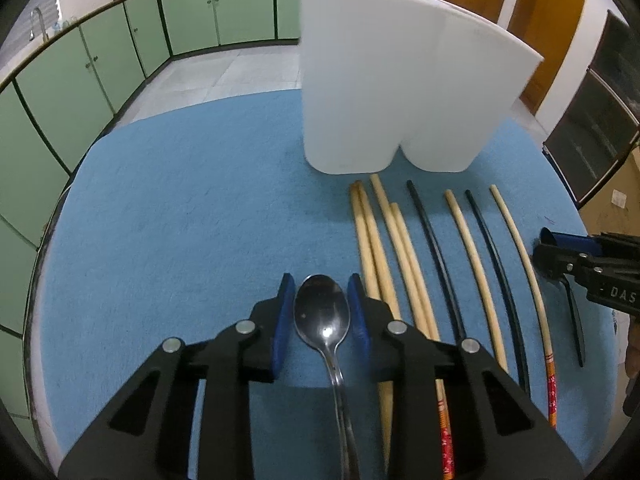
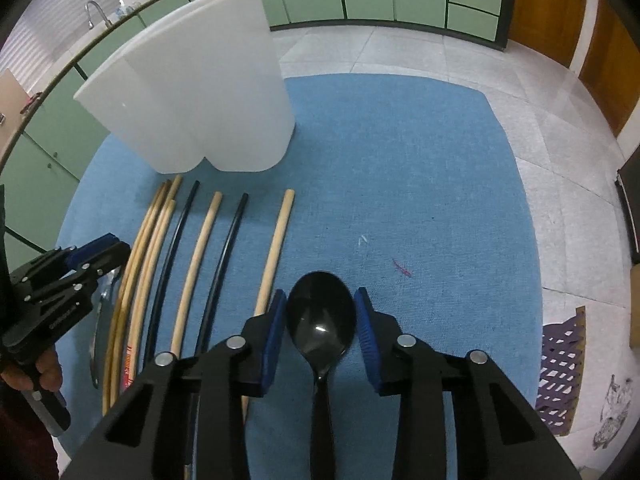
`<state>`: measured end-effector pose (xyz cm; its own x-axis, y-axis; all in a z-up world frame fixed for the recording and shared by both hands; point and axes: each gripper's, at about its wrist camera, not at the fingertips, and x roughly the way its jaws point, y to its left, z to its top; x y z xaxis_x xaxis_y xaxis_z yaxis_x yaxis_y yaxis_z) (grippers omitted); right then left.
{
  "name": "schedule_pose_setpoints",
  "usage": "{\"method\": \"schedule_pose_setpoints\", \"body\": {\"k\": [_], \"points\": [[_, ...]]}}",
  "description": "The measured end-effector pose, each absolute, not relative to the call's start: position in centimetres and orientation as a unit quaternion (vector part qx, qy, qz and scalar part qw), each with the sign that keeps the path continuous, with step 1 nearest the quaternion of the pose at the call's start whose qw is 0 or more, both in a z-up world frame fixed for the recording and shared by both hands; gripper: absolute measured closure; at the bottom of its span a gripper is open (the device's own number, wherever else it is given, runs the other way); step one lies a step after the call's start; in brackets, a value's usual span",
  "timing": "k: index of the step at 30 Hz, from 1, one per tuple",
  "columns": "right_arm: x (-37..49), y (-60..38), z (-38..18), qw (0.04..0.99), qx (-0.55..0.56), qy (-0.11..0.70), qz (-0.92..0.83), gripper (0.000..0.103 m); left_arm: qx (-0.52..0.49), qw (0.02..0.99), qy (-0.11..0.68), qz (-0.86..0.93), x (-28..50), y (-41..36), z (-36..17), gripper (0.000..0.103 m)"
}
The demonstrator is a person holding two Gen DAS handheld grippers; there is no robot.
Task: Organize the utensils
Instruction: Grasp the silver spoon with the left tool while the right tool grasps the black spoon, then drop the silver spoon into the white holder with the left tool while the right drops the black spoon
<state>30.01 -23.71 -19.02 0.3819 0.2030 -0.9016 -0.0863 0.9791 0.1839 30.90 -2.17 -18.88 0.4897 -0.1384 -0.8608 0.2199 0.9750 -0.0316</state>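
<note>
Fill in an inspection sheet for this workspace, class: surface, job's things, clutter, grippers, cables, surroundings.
Surface: blue mat on a table.
Job's things: white two-compartment holder standing upright; wooden chopsticks and black chopsticks lying side by side in front of it; metal spoon and black spoon lying at either end of the row.
Clutter: pink scrap and white fleck on the mat.
Grippers: left gripper straddles the metal spoon's bowl, right gripper the black spoon's; contact unclear.
Cables: nothing seen.
Surroundings: green cabinets, tap, wooden door, purple basket.
</note>
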Motion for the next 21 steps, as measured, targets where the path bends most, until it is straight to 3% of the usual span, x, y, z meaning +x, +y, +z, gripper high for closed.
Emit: {"method": "schedule_pose_setpoints", "body": {"k": [10,17,21], "points": [[30.3,-22.5,-18.9,0.831,0.019,0.548,0.089,0.069,0.045,0.865,0.488,-0.107,30.8,-1.6,-19.0,0.077],[26.6,-24.6,-15.4,0.882,0.107,0.433,0.151,0.069,0.011,0.904,0.405,-0.139,28.0,0.3,-15.8,0.077],[25.0,-24.3,-14.2,0.901,0.096,0.390,0.163,0.069,-0.009,0.923,0.352,-0.158,25.8,1.5,-14.3,0.077]]}}
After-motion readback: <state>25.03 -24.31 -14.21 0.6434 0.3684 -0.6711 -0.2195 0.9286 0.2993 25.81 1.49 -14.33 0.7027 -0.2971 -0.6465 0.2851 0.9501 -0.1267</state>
